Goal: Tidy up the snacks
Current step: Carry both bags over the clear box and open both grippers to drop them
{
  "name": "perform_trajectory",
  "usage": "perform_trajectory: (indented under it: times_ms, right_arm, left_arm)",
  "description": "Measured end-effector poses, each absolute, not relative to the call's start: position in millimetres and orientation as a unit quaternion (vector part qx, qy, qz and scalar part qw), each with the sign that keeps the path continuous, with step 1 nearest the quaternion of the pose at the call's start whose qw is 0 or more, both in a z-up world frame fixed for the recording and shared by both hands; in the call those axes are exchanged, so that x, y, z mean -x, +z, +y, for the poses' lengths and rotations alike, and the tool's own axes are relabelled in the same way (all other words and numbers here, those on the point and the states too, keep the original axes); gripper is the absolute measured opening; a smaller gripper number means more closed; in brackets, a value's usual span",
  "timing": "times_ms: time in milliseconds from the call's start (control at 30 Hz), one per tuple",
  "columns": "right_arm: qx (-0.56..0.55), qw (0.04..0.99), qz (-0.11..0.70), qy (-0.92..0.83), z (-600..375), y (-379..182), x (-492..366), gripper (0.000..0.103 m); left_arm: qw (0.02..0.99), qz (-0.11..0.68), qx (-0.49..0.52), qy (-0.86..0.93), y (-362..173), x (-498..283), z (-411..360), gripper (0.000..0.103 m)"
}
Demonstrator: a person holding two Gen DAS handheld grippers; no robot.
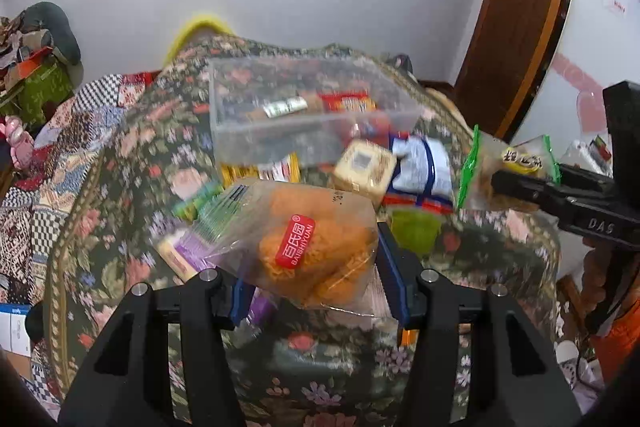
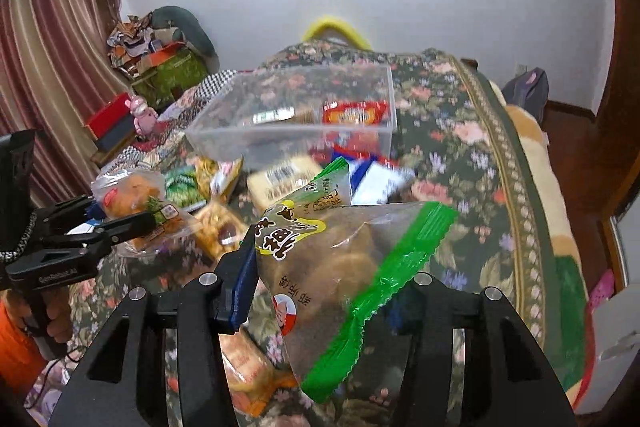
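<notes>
The clear bin sat on the covered bed behind the loose snack packets, two packets lay inside it, and each tongs held a bag in front of the pile.

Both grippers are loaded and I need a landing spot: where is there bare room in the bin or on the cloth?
The clear plastic bin has bare floor in its left part; a red cracker pack lies in its right. The floral cloth right of the bin is bare. Crowded: the loose snack pile before the bin.
</notes>
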State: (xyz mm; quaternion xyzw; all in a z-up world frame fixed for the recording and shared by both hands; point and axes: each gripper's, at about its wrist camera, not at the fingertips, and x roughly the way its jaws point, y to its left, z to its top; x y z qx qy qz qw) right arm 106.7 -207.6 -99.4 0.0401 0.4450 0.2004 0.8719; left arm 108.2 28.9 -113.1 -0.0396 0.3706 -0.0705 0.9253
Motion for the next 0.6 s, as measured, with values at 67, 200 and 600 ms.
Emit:
perform_trajectory:
  times_ms: [67,200,600]
  right_arm:
    - [-0.039,0.875,0.438,0.202,-205,-95,-113,0.048]
    - [-0.035,0.883,0.423,0.203,-200,-86,-126,0.048]
    - [-0.021,0.900,0.385,0.202,-180,-67,-174,0.048]
  left_arm:
    - [0.929,0.361,0.041,-0.067,-104,-112,32,0.054]
    - [0.935,0.345,0.046,-0.060,-88,-127,38,0.054]
    - [0.945,0.320,0.055,-0.041,-67,-186,51,0.054]
